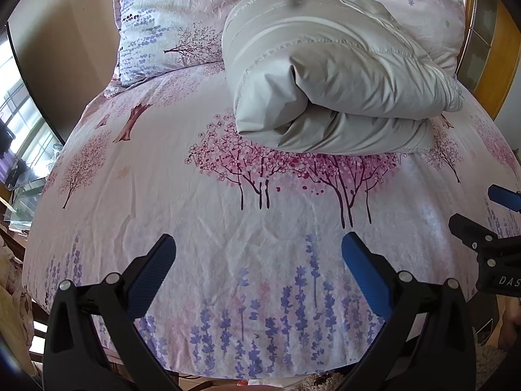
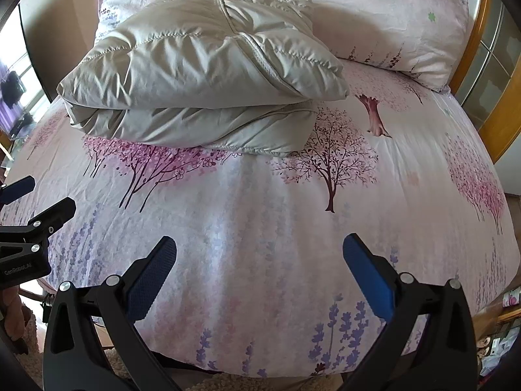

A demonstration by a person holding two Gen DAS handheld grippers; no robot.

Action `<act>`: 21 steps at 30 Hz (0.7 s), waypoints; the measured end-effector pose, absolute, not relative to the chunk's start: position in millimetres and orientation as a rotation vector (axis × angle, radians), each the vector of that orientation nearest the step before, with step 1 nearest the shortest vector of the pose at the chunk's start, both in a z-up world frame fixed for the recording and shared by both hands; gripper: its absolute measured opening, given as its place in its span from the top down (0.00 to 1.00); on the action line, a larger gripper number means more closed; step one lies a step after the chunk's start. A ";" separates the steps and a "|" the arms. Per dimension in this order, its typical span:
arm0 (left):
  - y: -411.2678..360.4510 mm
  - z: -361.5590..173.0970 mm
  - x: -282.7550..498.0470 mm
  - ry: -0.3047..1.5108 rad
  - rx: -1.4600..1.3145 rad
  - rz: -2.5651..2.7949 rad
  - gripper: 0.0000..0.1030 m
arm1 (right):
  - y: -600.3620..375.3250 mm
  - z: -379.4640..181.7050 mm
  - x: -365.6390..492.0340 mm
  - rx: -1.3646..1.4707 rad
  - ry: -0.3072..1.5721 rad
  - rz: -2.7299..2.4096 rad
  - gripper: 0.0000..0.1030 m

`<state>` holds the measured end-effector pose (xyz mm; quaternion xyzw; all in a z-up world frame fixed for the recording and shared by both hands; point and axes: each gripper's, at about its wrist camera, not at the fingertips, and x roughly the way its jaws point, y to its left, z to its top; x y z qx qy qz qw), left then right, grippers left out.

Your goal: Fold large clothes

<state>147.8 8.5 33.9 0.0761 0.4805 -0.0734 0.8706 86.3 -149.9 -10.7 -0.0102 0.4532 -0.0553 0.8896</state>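
Item: pale grey quilted puffer jacket (image 1: 329,75), folded into a bundle mid-bed near the pillows; your left gripper (image 1: 259,260) and right gripper (image 2: 259,260) spread empty, folding apparently finished—next, reach forward only to tidy.

jacket (image 1: 325,75) underside hidden | pillow (image 2: 390,22) top cut off

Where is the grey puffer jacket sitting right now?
The grey puffer jacket lies folded on the floral bedsheet, toward the pillows at the far end, ahead of both open grippers and untouched by either.
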 end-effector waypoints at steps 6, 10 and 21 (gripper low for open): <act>8.1 33.4 147.9 1.005 0.162 -0.155 0.02 | -150.9 -12.6 87.3 -0.018 0.945 -0.116 0.01; 8.2 32.1 148.3 1.007 0.161 -0.156 0.02 | -150.9 -12.8 87.4 -0.016 0.946 -0.117 0.01; 7.4 29.9 149.0 1.013 0.164 -0.160 0.02 | -148.8 -14.3 88.1 -0.008 0.950 -0.125 0.01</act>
